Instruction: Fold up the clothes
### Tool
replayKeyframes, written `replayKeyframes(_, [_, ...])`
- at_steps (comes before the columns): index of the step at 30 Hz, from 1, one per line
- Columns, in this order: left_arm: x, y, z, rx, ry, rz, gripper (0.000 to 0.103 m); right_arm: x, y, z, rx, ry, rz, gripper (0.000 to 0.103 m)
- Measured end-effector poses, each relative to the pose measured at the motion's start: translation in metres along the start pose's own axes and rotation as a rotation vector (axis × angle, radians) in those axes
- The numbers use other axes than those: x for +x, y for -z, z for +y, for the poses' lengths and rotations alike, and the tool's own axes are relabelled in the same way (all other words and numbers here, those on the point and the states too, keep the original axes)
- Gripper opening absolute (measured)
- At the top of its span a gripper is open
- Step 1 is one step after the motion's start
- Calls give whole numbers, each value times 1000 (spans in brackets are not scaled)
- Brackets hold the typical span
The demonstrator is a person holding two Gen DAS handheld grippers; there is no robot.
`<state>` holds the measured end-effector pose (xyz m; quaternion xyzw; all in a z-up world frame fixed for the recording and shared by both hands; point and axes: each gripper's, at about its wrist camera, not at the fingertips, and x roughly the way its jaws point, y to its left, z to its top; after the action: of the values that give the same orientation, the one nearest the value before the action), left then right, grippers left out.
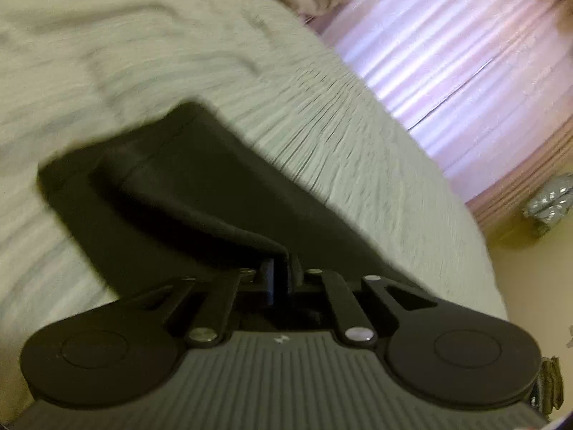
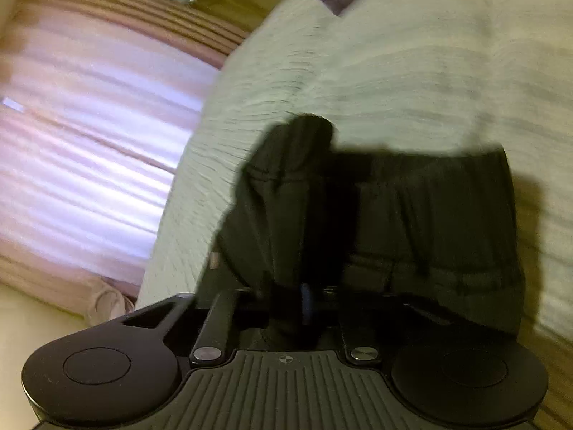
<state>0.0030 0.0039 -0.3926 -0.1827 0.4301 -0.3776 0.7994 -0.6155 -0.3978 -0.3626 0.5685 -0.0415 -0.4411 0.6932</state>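
Left hand-held gripper [image 1: 281,279] is pinching a fold of the black garment [image 1: 186,197] lying on the pale bedspread [image 1: 358,165]; right hand-held gripper [image 2: 304,304] is clamping the garment's bunched edge, beside the pink curtain [image 2: 89,143].

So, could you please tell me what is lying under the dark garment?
The dark garment lies on a pale ribbed bedspread, visible all round it. The left gripper pinches its edge. Whatever lies beneath the cloth itself is covered.
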Motion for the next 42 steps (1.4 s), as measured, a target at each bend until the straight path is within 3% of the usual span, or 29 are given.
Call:
replayKeyframes(3, [-26,-12,-11,96,32,-72,3,-41,0,21,-65,-103,-55,8])
replayKeyframes(5, [-37,-7,-7,123,24,-73,3,-73,2,29,-82,-170,-80,8])
replayKeyframes(7, [-37,6,3,122,-5,-30,3,-91,8,18,-88,-147,-72,8])
replayKeyframes(9, [-28,19,17,104,-41,15,3,-91,18,-9,-44,-53,-32,8])
replayKeyframes(11, [-33,26,23,79,-33,7,3,-92,25,-34,14,1,-8,8])
replayKeyframes(13, [-40,29,25,69,-11,-20,3,-97,28,-47,56,-15,-12,8])
replayKeyframes(18, [-47,34,19,96,24,-70,3,-118,23,-27,-45,-88,-57,7])
replayKeyframes(24, [-32,49,35,12,3,-31,3,-104,36,-76,85,-7,-10,9])
replayKeyframes(25, [-32,48,35,10,4,-29,3,-106,34,-79,98,-32,-13,11])
replayKeyframes(26, [-32,46,35,13,2,-24,3,-110,32,-77,80,-29,-25,32])
replayKeyframes(27, [-33,45,35,15,1,-18,3,-113,29,-75,62,-27,-38,46])
replayKeyframes(29, [-30,42,37,-6,4,-19,3,-123,22,-71,14,-27,-109,53])
replayKeyframes(31, [-29,43,39,-30,5,-24,3,-124,11,-73,19,-9,-148,53])
replayKeyframes(35, [-30,45,38,-32,2,-32,3,-87,-9,-75,71,-35,-72,53])
replayKeyframes(37, [-30,44,38,-29,3,-32,3,-78,-11,-69,33,-7,-33,23])
replayKeyframes(39, [-36,42,35,-2,7,-43,3,-81,-11,-61,-2,27,-39,13])
replayKeyframes(42, [-45,39,28,58,21,-68,3,-104,-14,-46,-37,-19,-73,11])
